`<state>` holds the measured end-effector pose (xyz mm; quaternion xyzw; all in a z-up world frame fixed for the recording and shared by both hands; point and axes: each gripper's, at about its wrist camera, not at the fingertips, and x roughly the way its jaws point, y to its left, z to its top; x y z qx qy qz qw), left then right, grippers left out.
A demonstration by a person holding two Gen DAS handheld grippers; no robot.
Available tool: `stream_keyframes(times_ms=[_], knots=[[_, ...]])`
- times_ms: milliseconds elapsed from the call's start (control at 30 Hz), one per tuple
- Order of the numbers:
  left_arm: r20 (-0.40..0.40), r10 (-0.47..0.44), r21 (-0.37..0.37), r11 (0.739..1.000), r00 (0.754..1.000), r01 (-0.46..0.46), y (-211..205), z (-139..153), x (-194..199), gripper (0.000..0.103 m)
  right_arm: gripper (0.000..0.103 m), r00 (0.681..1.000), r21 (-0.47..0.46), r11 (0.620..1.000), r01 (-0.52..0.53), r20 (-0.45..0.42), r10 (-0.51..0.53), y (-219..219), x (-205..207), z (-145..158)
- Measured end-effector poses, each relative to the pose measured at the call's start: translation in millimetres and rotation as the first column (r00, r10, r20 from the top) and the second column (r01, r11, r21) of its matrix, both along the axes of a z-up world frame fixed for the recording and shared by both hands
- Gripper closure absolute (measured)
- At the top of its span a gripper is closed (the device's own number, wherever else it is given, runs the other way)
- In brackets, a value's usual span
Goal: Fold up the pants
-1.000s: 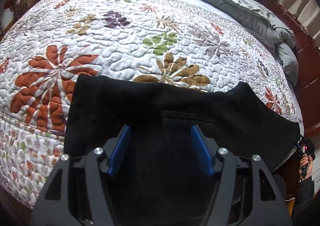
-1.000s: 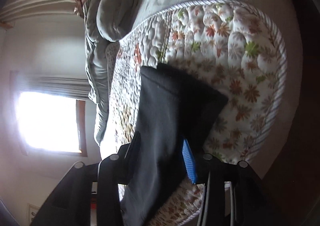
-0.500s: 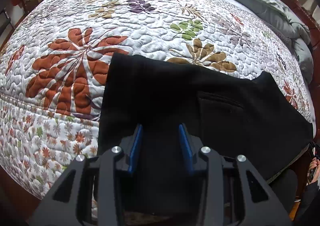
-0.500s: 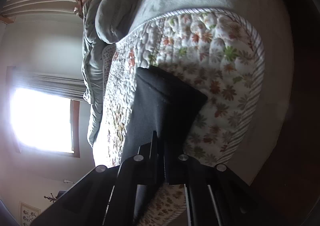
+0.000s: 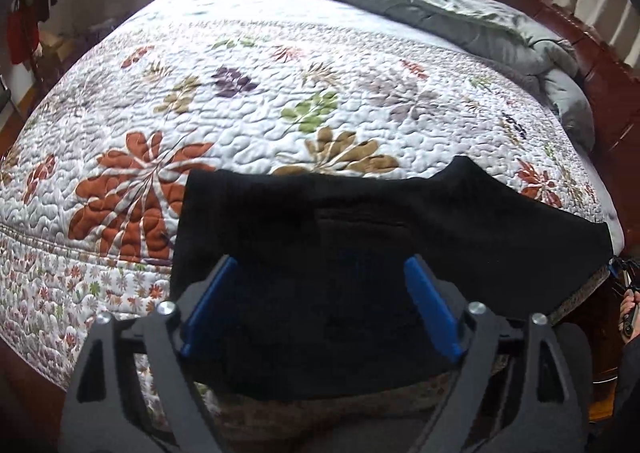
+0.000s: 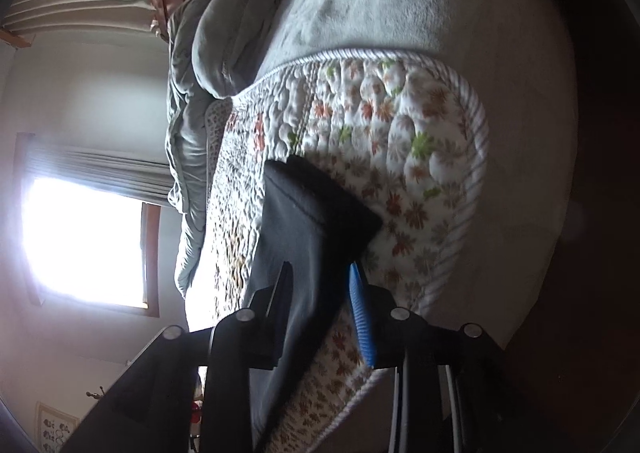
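Black pants (image 5: 360,237) lie folded along the near edge of a bed with a leaf-patterned quilt (image 5: 248,93), part of them hanging over the edge. My left gripper (image 5: 320,265) is open, its blue pads spread wide just above the pants' near half. In the right wrist view, which is rolled sideways, the pants (image 6: 308,221) run between the fingers of my right gripper (image 6: 320,273), which is open around the cloth at the bed's corner.
A grey duvet (image 5: 460,17) is bunched at the far side of the bed, by a dark wooden headboard (image 5: 592,65). A bright window (image 6: 84,241) shows in the right wrist view. The floor lies below the bed's near edge.
Both grippers were shut down onto the pants half a second ago and have since opened. The left gripper has pulled back and its jaws stand wide again.
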<state>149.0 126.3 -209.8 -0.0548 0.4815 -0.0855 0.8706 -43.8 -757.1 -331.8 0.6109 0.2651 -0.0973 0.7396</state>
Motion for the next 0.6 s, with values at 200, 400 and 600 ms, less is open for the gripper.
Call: stream_keyframes(times_ms=[200,400,600], knots=[[0.001,0.003,-0.133,0.991,1.000,-0.003,-16,11,4,0.013,0.069,0.884,-0.326,0.827,-0.458,-0.072,0.461,88,83,70],[0.014,-0.120,-0.297,0.947,0.993,0.119,-63,2,19,0.012,0.054,0.377,-0.482,0.176,-0.859,-0.360,0.853,225,229,103],[-0.023,-0.158,-0.363,0.921,0.987,0.139,-83,-29,19,0.012,0.060,-0.026,-0.356,-0.231,-0.905,-0.496,0.868,306,281,71]])
